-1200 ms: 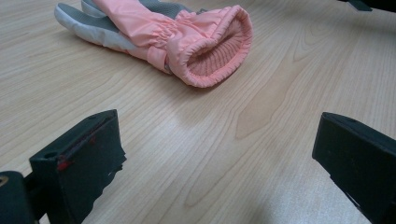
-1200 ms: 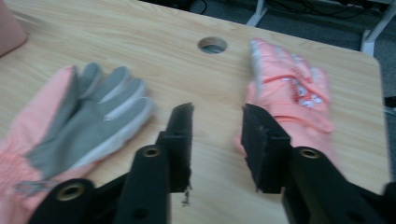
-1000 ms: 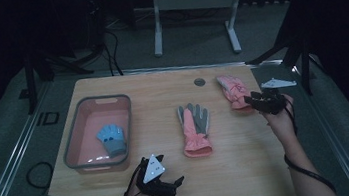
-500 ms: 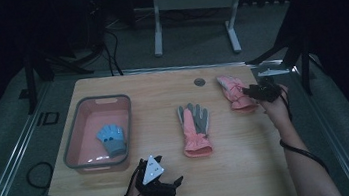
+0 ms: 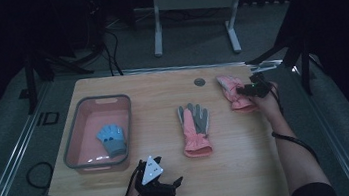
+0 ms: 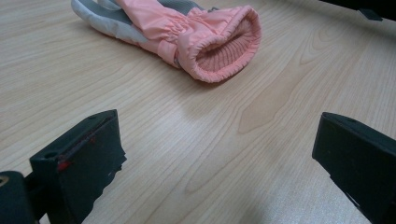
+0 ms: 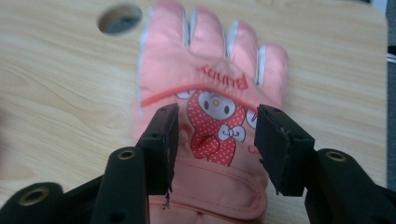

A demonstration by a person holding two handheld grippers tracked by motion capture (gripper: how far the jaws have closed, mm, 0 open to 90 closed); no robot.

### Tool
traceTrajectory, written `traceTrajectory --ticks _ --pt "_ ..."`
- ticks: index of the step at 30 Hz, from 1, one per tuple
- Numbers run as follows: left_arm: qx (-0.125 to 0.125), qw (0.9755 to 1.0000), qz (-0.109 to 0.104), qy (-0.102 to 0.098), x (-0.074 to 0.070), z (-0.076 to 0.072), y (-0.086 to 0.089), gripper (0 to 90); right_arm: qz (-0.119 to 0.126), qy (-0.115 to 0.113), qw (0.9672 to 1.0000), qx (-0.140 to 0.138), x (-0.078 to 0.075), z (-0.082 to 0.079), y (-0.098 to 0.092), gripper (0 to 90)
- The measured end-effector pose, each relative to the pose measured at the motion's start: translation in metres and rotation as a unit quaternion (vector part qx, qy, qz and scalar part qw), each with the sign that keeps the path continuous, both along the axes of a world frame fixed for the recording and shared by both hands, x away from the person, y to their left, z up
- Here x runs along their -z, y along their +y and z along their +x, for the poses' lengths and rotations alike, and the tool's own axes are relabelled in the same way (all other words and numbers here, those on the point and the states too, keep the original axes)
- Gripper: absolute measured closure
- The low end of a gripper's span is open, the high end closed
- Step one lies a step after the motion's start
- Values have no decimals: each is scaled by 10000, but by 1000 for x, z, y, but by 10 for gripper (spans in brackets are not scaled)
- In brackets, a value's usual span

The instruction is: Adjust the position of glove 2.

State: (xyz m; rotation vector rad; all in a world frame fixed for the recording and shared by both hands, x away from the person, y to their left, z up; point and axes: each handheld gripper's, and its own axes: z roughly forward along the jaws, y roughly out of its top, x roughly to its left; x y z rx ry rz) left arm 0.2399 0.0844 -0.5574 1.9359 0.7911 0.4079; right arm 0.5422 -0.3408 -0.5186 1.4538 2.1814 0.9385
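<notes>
A: Right claw [image 7: 212,140] sits over the pink glove [image 7: 210,93] at the far right of the worktop [image 5: 252,169]. Jaws half-spread and just been opening; they straddle the printed back of the glove, one pad to each side of the cartoon figure, fabric below them, not pinched.

B: Glove's position relative to that claw?

A: Directly under and ahead of it, fingers pointing away from the claw, cuff nearest the claw's base. A round hole [image 7: 120,17] in the worktop lies beyond the jaws, to the left of the glove's fingers.

B: Left claw [image 5: 165,185]?

A: Jaws wide, nothing between them, resting low on the worktop. The second pink-and-grey glove [image 6: 187,32] lies ahead of it, cuff opening facing the claw. The tub [image 5: 77,135] with the blue glove [image 5: 112,140] is off to its left.

B: Advice for the grasp?

A: Judgement: lower until both pads touch fabric, gather a fold of the top layer near the cuff seam, then close. Staying central keeps the glove from swinging. Pressing too flat risks the pads sliding on the slick shell.
</notes>
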Motion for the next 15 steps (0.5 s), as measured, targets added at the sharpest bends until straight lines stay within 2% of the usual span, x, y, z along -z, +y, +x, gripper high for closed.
traceTrajectory --ticks 2,4,6,7,8,9,10,13,15 --pt "-7 10000 -3 21 0 0 0 18 -155 99 9998 -43 8 1 3 557" --pt "-7 10000 10 21 0 0 -1 18 6 162 9999 -51 11 1 3 612" --pt "11 10000 31 11 0 0 -1 18 86 199 9997 -58 12 2 2 625" --pt "13 10000 36 7 0 0 -1 18 253 321 9991 -104 13 3 0 721" --pt "13 10000 41 6 0 0 -1 18 302 366 9988 -113 13 4 -1 769" --pt "16 10000 42 2 0 0 -1 18 318 366 9987 -134 13 4 -2 836" --pt "17 10000 48 -2 0 0 -1 18 296 349 9988 -146 13 3 -2 862" --pt "31 10000 57 -7 0 0 -1 18 326 321 9989 -45 12 1 -1 880" --pt "31 10000 51 9 0 0 -1 18 360 185 9990 174 6 -6 1 887"
